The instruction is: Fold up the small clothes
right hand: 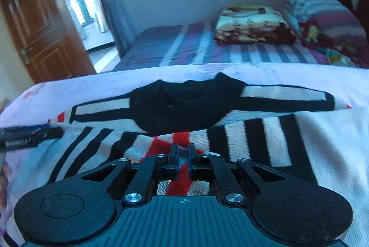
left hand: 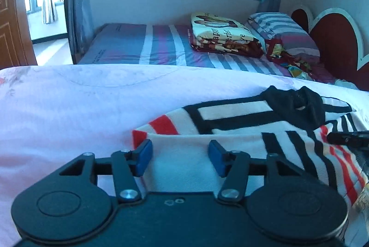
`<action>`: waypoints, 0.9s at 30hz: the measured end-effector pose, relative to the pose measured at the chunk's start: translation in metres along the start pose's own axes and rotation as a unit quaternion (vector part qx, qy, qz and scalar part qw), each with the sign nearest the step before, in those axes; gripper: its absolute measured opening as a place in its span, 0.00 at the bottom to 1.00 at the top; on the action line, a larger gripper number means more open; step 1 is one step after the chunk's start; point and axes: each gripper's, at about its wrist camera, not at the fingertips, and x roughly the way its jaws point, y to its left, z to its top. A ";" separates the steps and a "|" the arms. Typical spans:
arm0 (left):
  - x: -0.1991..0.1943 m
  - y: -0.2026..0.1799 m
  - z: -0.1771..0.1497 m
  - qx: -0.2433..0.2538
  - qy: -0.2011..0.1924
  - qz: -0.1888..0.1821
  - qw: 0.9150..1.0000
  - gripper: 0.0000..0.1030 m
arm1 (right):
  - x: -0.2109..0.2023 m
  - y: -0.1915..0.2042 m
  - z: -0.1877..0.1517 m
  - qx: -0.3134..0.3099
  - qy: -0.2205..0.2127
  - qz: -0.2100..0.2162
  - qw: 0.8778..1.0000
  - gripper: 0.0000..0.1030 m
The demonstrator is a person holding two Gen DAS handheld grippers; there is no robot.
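Striped sweater [right hand: 265, 131], white with black and red bands and a black collar, lies on the near pale pink sheet [left hand: 69, 104]; striped bed [left hand: 161, 44] beyond. Right gripper [right hand: 182, 150] pads nearly together, apparently pinching a red-striped fold of it. Left gripper [left hand: 180, 154] spread wide over the garment's left edge, holding nothing.

We see a pale pink sheet [left hand: 69, 104] covering the near surface, and on it lies the striped sweater [left hand: 242, 129], black collar toward the far edge. Beyond the sweater, a striped bed [left hand: 161, 46] carries a folded blanket [left hand: 221, 34] and a striped pillow [left hand: 281, 28] beside it.
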 end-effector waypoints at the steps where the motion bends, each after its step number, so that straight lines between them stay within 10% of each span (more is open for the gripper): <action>1: -0.007 -0.005 0.002 0.011 -0.005 0.016 1.000 0.49 | -0.004 0.003 0.001 -0.003 -0.004 -0.005 1.000 0.05; 10: 0.005 -0.112 -0.010 0.097 0.002 -0.039 0.995 0.66 | 0.013 0.034 -0.004 -0.043 0.002 0.034 0.998 0.05; 27: -0.021 -0.115 -0.014 0.100 -0.031 -0.015 0.994 0.65 | -0.058 -0.020 -0.022 -0.004 -0.019 -0.002 1.000 0.05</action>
